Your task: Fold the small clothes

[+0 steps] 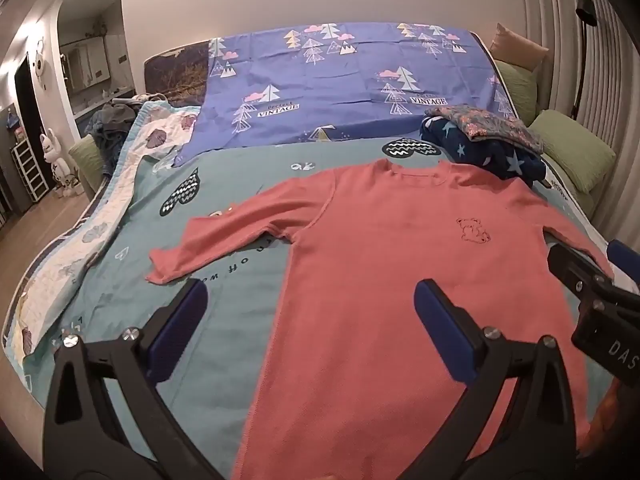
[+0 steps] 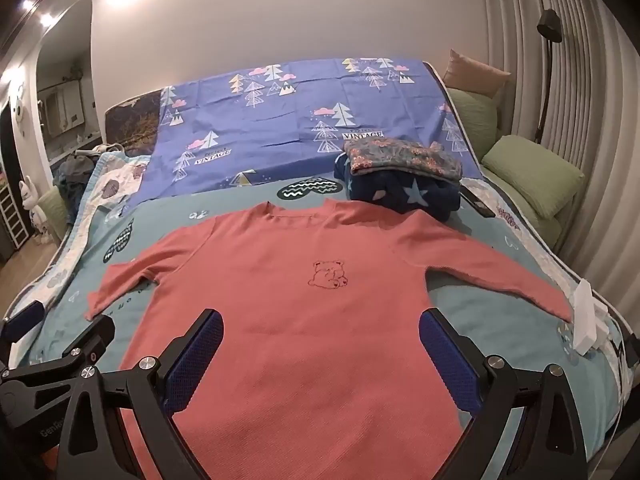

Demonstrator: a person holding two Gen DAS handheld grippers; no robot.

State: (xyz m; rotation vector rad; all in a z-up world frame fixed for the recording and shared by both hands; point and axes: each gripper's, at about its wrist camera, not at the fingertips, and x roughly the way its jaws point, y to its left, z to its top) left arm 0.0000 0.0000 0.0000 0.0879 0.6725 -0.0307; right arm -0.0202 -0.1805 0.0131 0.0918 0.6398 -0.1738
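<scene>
A salmon-pink long-sleeved shirt (image 1: 384,264) with a small bear outline on the chest lies flat, face up, on the teal bedspread (image 1: 224,320), both sleeves spread out. It also shows in the right wrist view (image 2: 304,320). My left gripper (image 1: 310,320) is open and empty, above the shirt's lower left edge. My right gripper (image 2: 320,352) is open and empty, above the shirt's lower middle. The right gripper also shows at the right edge of the left wrist view (image 1: 592,280). The left gripper shows at the left edge of the right wrist view (image 2: 60,344).
A stack of folded clothes, floral on dark blue with stars (image 2: 404,176), sits behind the shirt's right shoulder. A purple tree-print sheet (image 2: 304,120) covers the far bed. Green pillows (image 2: 532,176) lie on the right. A white object (image 2: 586,320) rests by the right sleeve's end.
</scene>
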